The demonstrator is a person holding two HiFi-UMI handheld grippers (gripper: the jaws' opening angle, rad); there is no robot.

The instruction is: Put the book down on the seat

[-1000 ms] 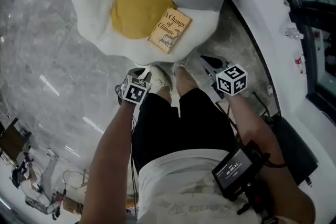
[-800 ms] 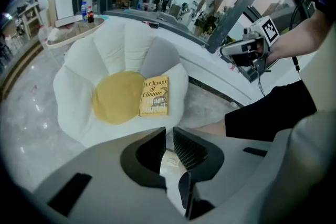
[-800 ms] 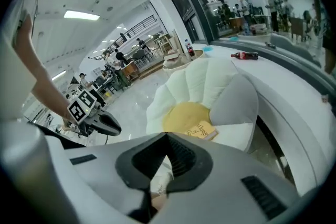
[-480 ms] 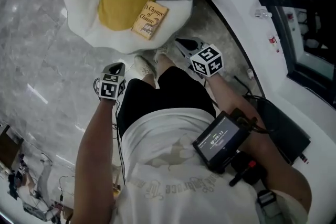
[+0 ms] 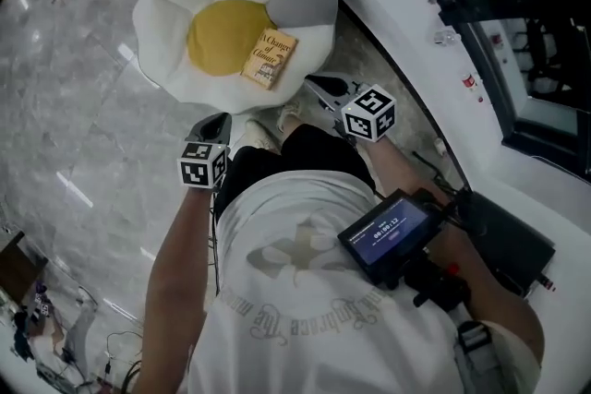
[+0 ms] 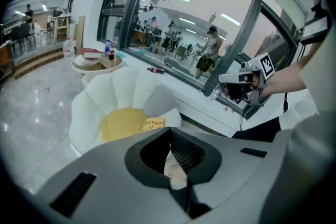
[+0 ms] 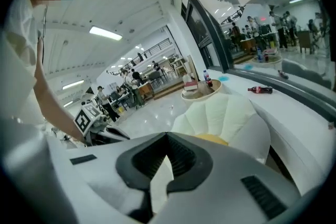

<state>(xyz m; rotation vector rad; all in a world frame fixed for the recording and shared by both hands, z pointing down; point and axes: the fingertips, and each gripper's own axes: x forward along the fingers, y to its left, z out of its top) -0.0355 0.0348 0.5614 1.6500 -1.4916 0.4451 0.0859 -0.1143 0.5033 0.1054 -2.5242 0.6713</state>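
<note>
A tan book lies flat on the white flower-shaped seat, at the right edge of its yellow middle. My left gripper is shut and holds nothing, hanging above the floor just short of the seat's near petals. My right gripper is also shut and holds nothing, near the seat's right side. The left gripper view shows the book on the seat beyond my shut jaws, and the right gripper off to the right. The right gripper view shows the seat and the left gripper.
A round side table with bottles stands behind the seat. A white curved ledge runs along the window at the right, with a cola bottle lying on it. The person's legs and shoes stand at the seat's near edge on marble floor.
The book stays where it lay on the seat. The head view has pulled back, so seat and book look smaller. Both grippers remain near the body, off the book.
</note>
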